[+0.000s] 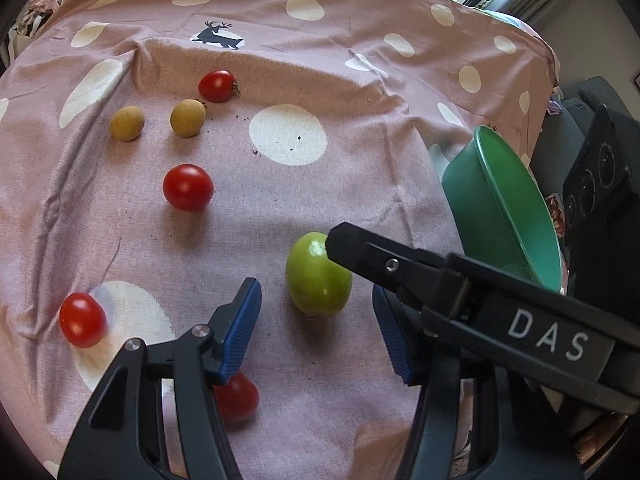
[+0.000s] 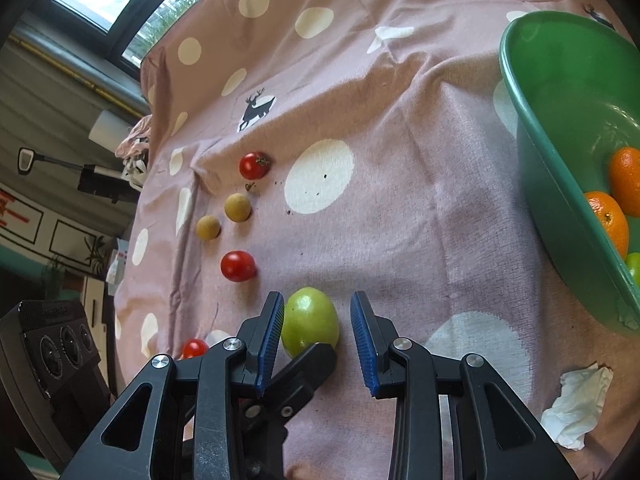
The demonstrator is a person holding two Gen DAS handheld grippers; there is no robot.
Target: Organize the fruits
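A green fruit (image 1: 318,276) (image 2: 310,326) lies on the pink spotted cloth (image 1: 320,80), and both grippers stand round it. My left gripper (image 1: 315,286) is open, with a blue pad on each side of the fruit and neither touching it. My right gripper (image 2: 317,296) is open too: its left pad sits at the fruit's edge and a gap shows at its right pad. One black right-gripper finger (image 1: 348,244) rests by the fruit's far right side. Several red tomatoes (image 1: 188,187) and two yellow-brown round fruits (image 1: 188,118) lie further left.
A green bowl (image 1: 500,200) (image 2: 532,160) at the cloth's right edge holds two oranges (image 2: 608,216) and a green fruit. A crumpled white tissue (image 2: 580,404) lies near it. A black device with round dials (image 1: 596,176) stands beyond the table's edge.
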